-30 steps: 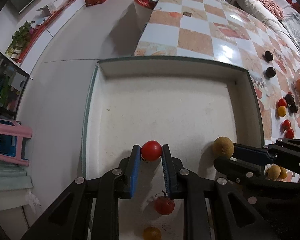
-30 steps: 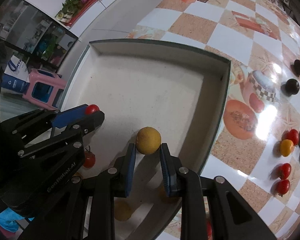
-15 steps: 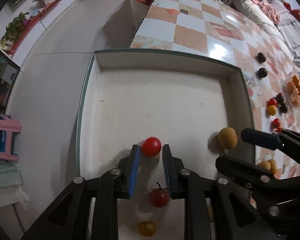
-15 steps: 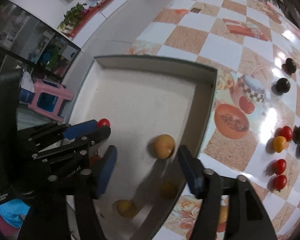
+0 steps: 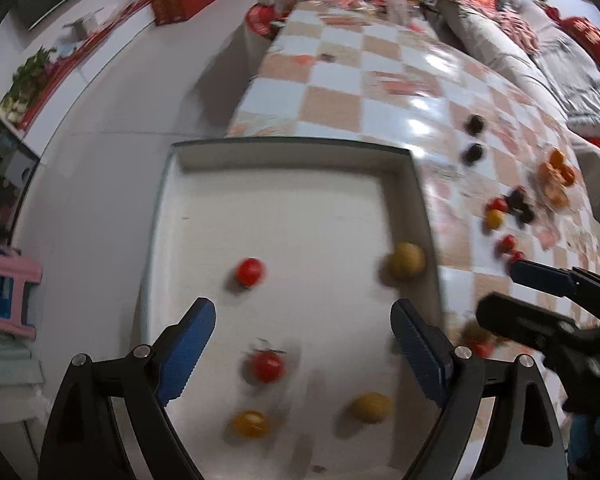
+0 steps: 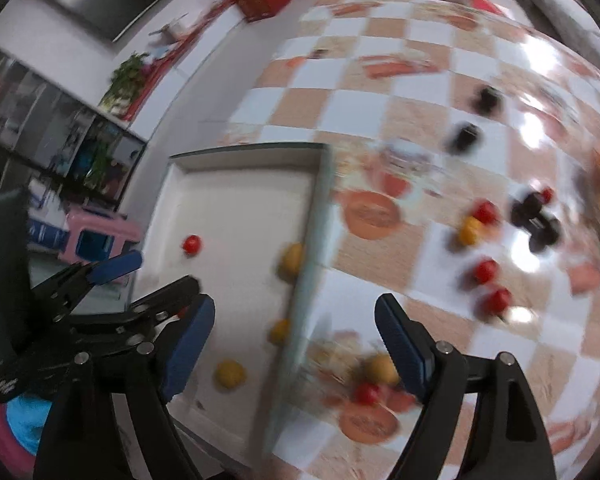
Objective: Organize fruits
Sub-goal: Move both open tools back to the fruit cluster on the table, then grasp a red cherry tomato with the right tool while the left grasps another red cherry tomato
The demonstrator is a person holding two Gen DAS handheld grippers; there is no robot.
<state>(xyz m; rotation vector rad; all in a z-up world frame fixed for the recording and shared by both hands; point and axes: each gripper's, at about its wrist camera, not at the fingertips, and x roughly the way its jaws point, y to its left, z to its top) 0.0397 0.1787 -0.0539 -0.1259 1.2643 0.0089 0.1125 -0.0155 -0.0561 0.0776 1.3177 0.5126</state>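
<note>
A white tray (image 5: 284, 152) with a green rim lies at the table's left end; it also shows in the right wrist view (image 6: 240, 152). In it lie a red tomato (image 5: 250, 272), a tan round fruit (image 5: 407, 260) by the right wall, a stemmed red tomato (image 5: 266, 366), a yellow tomato (image 5: 250, 423) and another tan fruit (image 5: 370, 407). My left gripper (image 5: 304, 344) is open and empty above the tray's near part. My right gripper (image 6: 296, 340) is open and empty over the tray's right rim. The frames are blurred.
On the checkered tablecloth (image 6: 420, 92) lie red tomatoes (image 6: 486, 271), a yellow one (image 6: 470, 230), dark fruits (image 6: 540, 224), and near fruits (image 6: 382, 370). Orange fruits (image 5: 556, 176) sit at the far right. A pink stool (image 5: 4, 284) stands on the floor left.
Both grippers opened and let go: the red tomato and the tan fruit now lie in the tray. Both grippers have pulled back and up; the right one swung right.
</note>
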